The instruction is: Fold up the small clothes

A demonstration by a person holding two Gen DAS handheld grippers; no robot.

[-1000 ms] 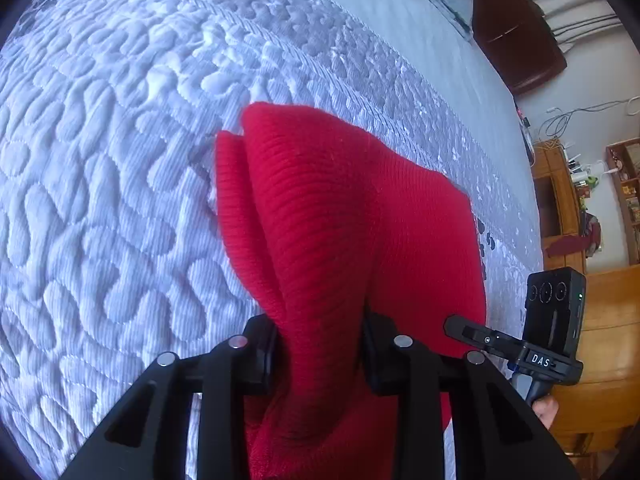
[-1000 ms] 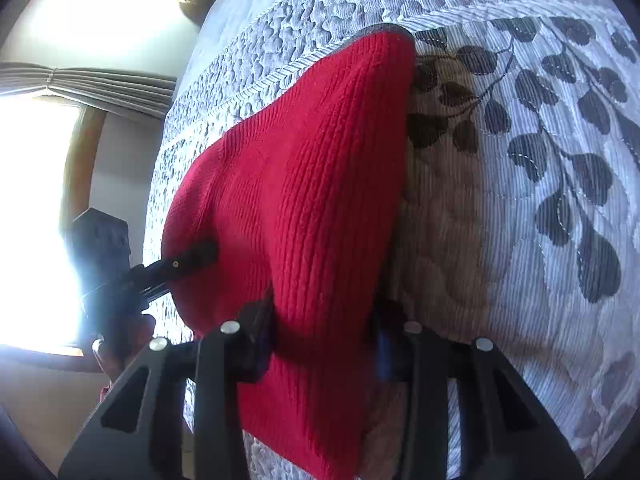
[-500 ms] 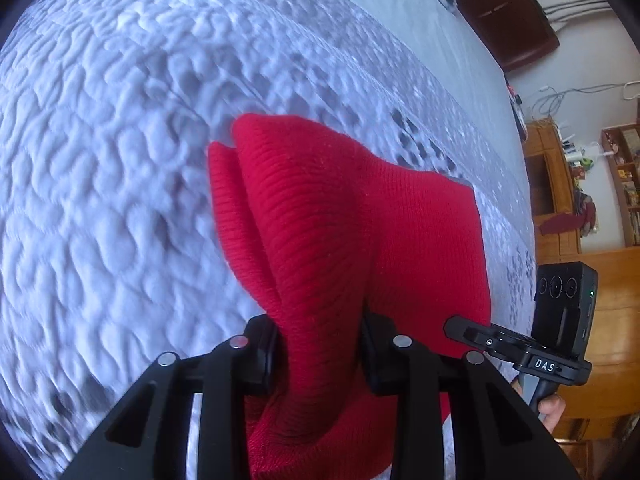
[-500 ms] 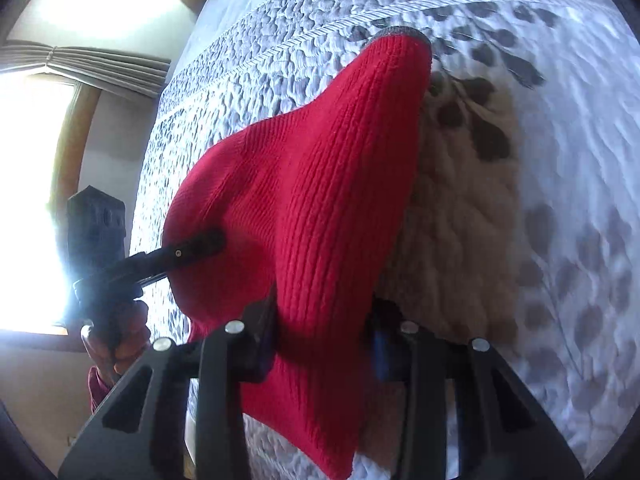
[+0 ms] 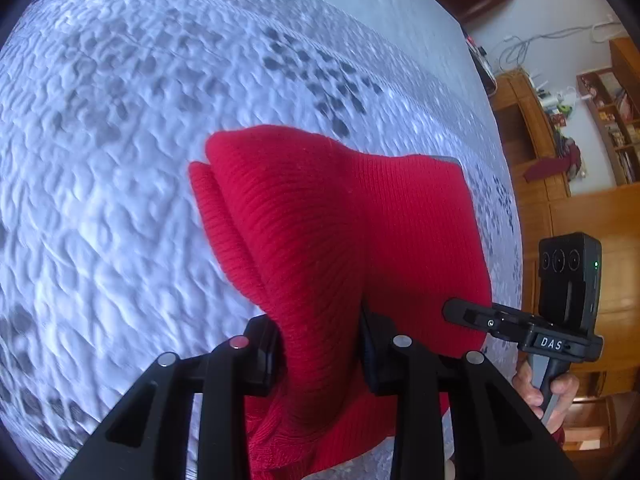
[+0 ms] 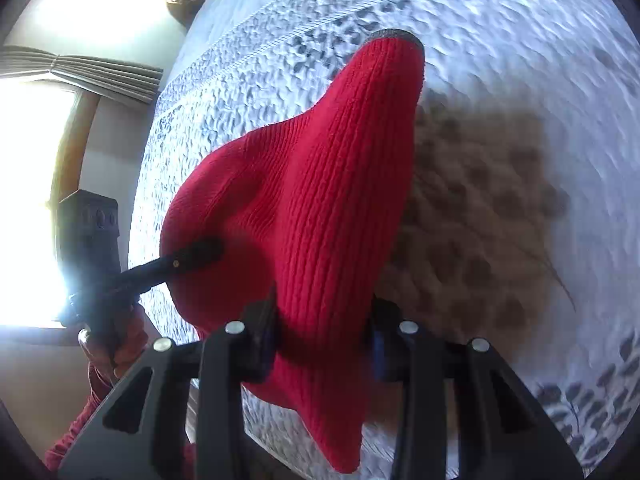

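Left wrist view: left gripper (image 5: 320, 354) jaws clamped on red knit garment (image 5: 340, 240), held above quilted bedspread (image 5: 100, 160).
Right wrist view: right gripper (image 6: 322, 338) jaws pinched the red knit garment (image 6: 312, 216), draped over the quilted bedspread (image 6: 520, 80).

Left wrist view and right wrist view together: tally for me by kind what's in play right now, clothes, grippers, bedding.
Red knit garment: 1, pinched in both sets of jaws and lifted off the bed
Grippers: 2, left gripper and right gripper
Quilted bedspread: 1
Total: 4
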